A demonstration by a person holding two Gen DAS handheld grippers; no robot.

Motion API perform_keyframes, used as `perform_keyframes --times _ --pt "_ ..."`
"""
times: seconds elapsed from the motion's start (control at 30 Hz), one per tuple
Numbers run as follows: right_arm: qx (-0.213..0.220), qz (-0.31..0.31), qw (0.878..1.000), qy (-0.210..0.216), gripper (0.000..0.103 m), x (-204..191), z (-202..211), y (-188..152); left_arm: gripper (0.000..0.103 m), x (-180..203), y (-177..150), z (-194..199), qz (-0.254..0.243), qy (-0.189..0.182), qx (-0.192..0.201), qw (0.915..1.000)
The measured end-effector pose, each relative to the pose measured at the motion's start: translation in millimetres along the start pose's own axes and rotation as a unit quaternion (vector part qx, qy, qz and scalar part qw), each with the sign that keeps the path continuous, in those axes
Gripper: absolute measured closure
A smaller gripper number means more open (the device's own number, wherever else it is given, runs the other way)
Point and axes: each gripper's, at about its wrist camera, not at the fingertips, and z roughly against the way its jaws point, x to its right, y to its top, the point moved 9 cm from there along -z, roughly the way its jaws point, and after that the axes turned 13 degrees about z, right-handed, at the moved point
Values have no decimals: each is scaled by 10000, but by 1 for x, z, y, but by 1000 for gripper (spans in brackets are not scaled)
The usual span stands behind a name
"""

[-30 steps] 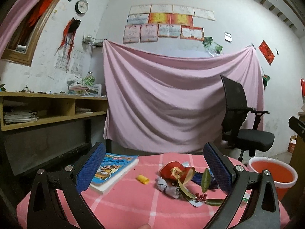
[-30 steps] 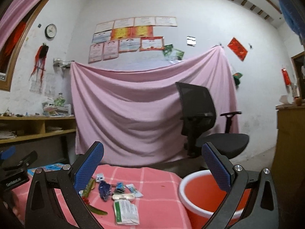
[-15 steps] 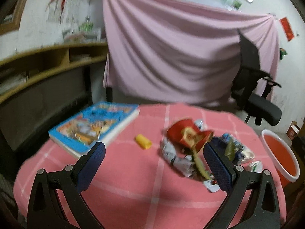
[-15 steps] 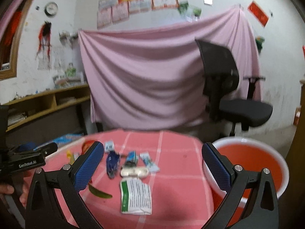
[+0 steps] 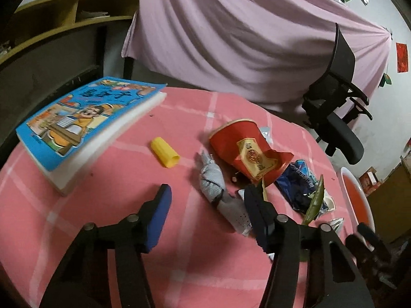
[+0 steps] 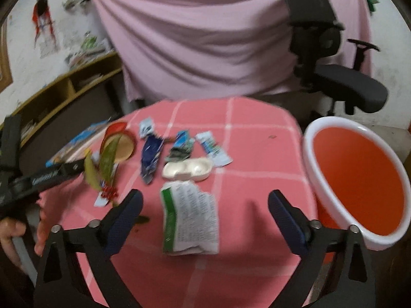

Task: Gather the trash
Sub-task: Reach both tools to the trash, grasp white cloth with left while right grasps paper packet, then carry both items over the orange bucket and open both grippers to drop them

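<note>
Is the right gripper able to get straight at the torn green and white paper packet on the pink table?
Probably yes: the right gripper is open, with the torn green and white paper packet lying flat between its fingers, nothing covering it.

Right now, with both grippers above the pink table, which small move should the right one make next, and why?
Probably lower the right gripper onto the green and white wrapper. Its jaws are open, they have just been closing a little, and nothing is between them. The wrapper lies flat just ahead, and the orange bucket stands beside the table.

black tool, blue pads, silvery screws
</note>
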Motion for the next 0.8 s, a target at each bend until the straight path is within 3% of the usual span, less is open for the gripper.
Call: perform_keyframes --times 0.13,0.23,0.37,0.63,0.8 --pt "-217 104 9995 220 19 -8 -8 -4 61 0 2 -5 55 64 -91 9999" --pt "-389 219 9986 285 19 -17 -13 -9 62 1 6 -9 21 100 -101 9999" --pt "-528 292 9977 324 23 -20 -17 -13 84 2 3 -11 -98 180 -113 9997" --pt "-686 389 9963 354 23 -22 -21 -18 87 -1 -5 4 101 -231 -91 9996" --pt "-631 273 9970 366 49 -15 -19 -18 87 10 -8 23 16 -578 180 9982"
